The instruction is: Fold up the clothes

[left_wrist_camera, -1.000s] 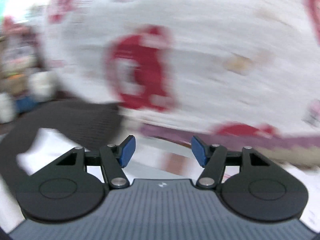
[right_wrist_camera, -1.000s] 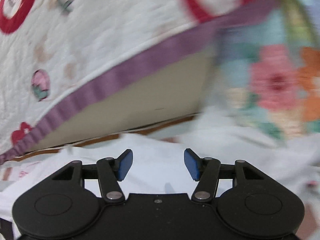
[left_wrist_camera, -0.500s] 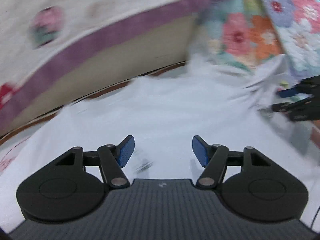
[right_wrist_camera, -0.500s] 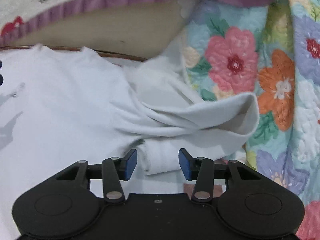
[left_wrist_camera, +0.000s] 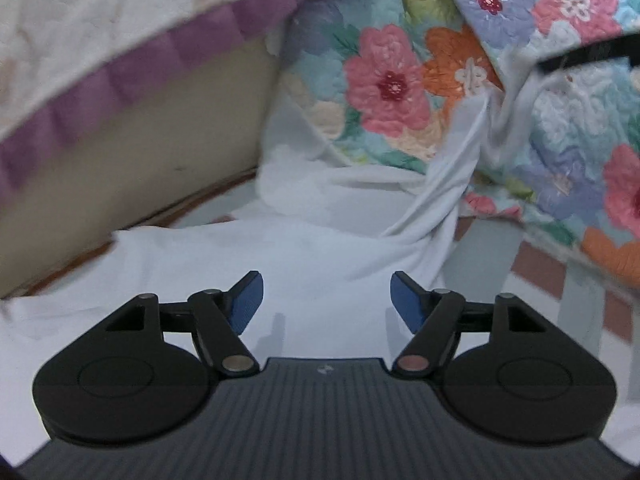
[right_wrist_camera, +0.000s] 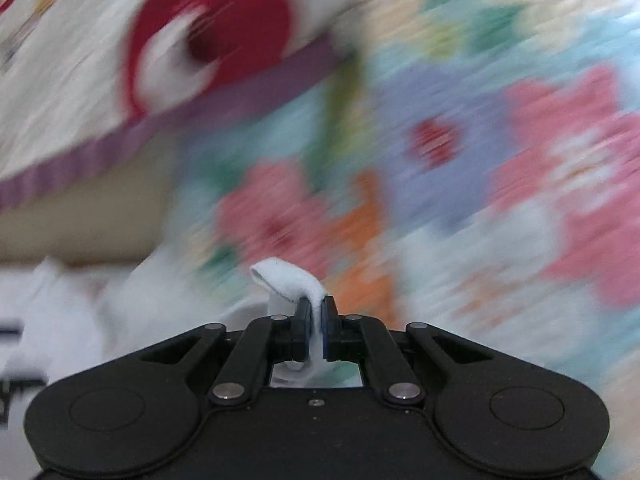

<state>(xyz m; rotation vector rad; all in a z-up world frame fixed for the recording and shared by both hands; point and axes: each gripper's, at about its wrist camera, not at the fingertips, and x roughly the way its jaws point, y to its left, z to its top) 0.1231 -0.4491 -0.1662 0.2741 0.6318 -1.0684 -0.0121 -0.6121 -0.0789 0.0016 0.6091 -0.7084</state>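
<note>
Across the bedding lies a white garment (left_wrist_camera: 304, 256), its broad body spread fairly flat in the near part of the left wrist view while one end, probably a sleeve or corner, is drawn up taut toward the floral quilt (left_wrist_camera: 400, 80). That raised end is caught by the right gripper (right_wrist_camera: 317, 322), whose fingers are pressed together on a small fold of the white cloth, a loop of it standing up just above the pads; its view is badly blurred. The left gripper (left_wrist_camera: 326, 304) hangs over the flat part of the garment with its blue pads well apart and its jaws opening; nothing is between them and they touch no cloth that I can see. Behind the garment a cream cover with a purple frill (left_wrist_camera: 120, 76) overhangs a beige base. I judge the folding to be at an early step: one end is gripped, no finished crease shows, and the body has not yet been doubled over. Left to do are bringing that end across, then the remaining folds and smoothing.
</note>
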